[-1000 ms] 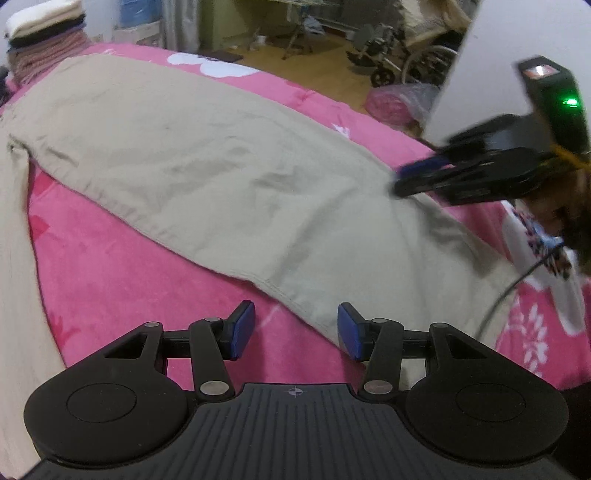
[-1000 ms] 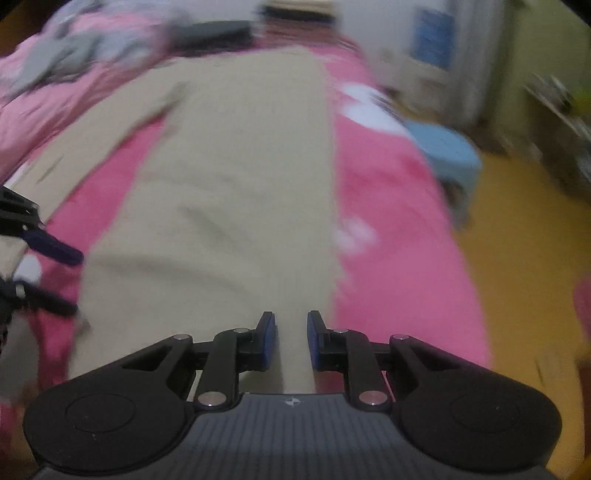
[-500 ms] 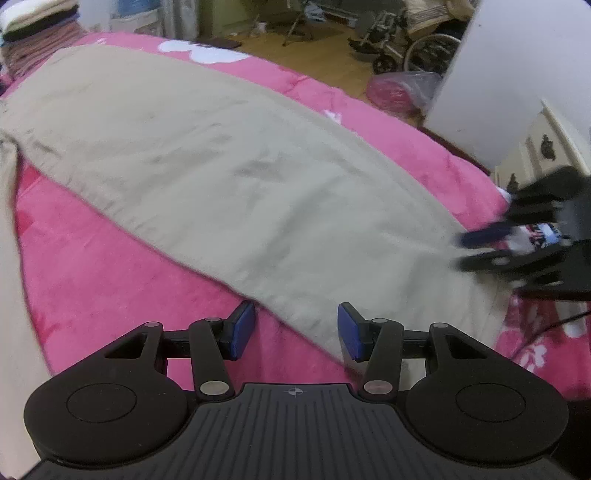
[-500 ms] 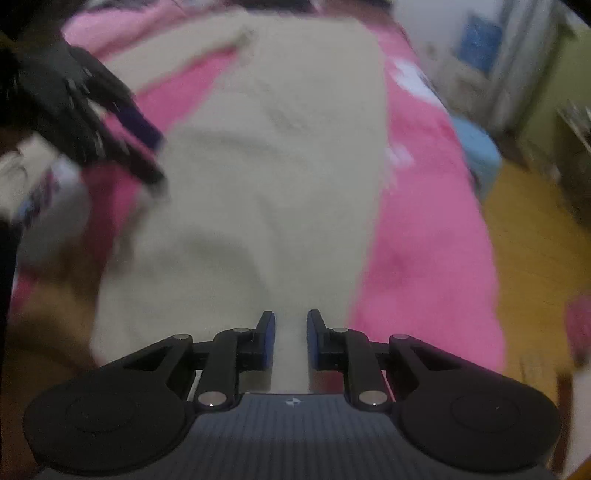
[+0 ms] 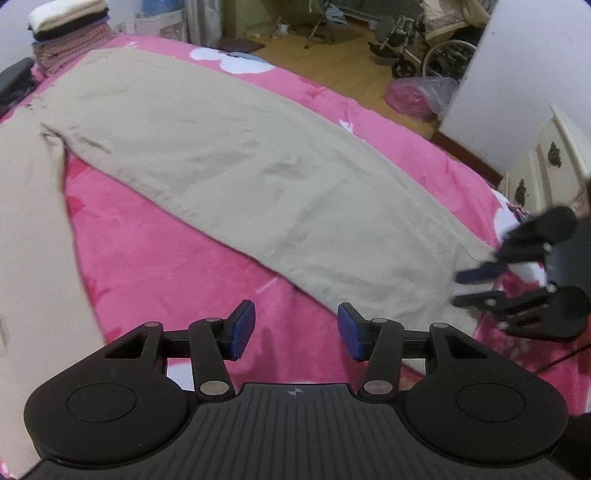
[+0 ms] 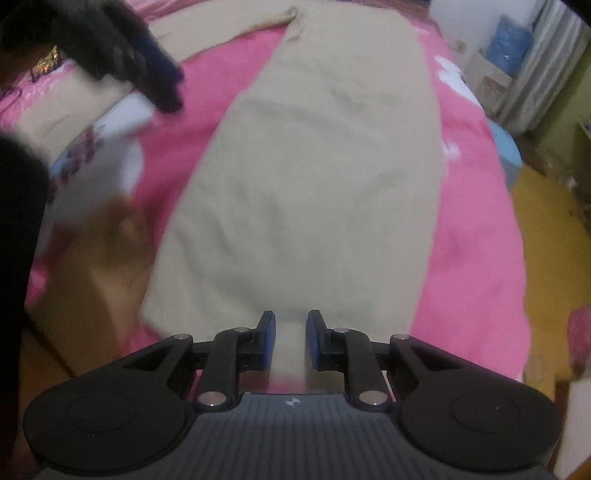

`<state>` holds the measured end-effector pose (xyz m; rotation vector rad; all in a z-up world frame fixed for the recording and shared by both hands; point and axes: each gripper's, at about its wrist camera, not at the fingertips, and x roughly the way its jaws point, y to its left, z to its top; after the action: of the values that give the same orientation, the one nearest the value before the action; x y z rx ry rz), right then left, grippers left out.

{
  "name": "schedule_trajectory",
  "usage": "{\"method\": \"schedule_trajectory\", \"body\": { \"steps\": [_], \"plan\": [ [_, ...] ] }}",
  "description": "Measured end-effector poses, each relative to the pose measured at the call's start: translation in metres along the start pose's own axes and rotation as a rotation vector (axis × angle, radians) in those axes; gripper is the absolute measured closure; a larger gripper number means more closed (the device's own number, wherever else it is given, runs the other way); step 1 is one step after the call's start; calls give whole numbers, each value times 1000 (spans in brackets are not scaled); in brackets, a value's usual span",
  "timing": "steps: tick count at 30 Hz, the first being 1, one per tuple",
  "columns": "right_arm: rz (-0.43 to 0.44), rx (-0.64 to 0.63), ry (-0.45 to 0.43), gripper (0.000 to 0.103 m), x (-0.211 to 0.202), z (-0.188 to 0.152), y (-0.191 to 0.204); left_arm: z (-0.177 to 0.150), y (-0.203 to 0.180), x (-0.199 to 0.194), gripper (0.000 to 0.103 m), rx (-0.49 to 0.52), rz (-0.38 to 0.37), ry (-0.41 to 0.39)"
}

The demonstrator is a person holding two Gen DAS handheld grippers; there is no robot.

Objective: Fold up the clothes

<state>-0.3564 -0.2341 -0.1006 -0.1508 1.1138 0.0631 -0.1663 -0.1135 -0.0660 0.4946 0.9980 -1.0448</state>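
While the left gripper (image 5: pixel 295 328) is hanging over the pink blanket (image 5: pixel 177 266), its two blue pads are standing apart with nothing between them. It is waiting just beside the near edge of the beige trousers (image 5: pixel 258 177), not touching them. The right gripper (image 6: pixel 289 339) is pointing down at the hem end of one trouser leg (image 6: pixel 310 184). Its pads are sitting close together with a gap, and beige cloth is showing in that gap, but I cannot tell if they are pinching it. The trousers are lying flat on the blanket, one leg running away across the bed and the other leg (image 5: pixel 33 258) spreading off to the side. Farther back, a stack of folded clothes (image 5: pixel 66 29) is sitting by the bed's far corner. Past the bed, a wheelchair (image 5: pixel 424 55) is standing on the wooden floor (image 5: pixel 332 62).
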Motion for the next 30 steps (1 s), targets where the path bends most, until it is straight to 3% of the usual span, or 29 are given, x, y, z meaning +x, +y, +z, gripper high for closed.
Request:
{"method": "schedule_trajectory", "body": {
  "steps": [3, 8, 11, 15, 18, 20, 25, 27, 30],
  "plan": [
    [22, 45, 34, 84, -21, -12, -10, 0, 5, -6, 54, -25, 9, 10],
    [4, 7, -74, 83, -32, 18, -12, 7, 6, -5, 54, -39, 25, 44],
    [13, 48, -166, 83, -15, 55, -18, 4, 3, -8, 54, -16, 8, 27],
    [12, 58, -191, 83, 24, 95, -21, 0, 7, -1, 54, -11, -12, 27],
    [-4, 117, -159, 83, 47, 93, -30, -1, 11, 7, 54, -20, -28, 33],
    [16, 183, -166, 82, 40, 75, -35, -2, 15, 12, 54, -25, -57, 26],
    [15, 186, -13, 82, 9, 15, -21, -11, 25, 26, 54, -77, -105, 53],
    [15, 211, 47, 82, -2, 7, -20, -15, 27, 27, 54, -89, -116, 57],
    [9, 293, 45, 82, -14, 22, -29, -18, 29, 26, 54, -109, -125, 60]
  ]
}}
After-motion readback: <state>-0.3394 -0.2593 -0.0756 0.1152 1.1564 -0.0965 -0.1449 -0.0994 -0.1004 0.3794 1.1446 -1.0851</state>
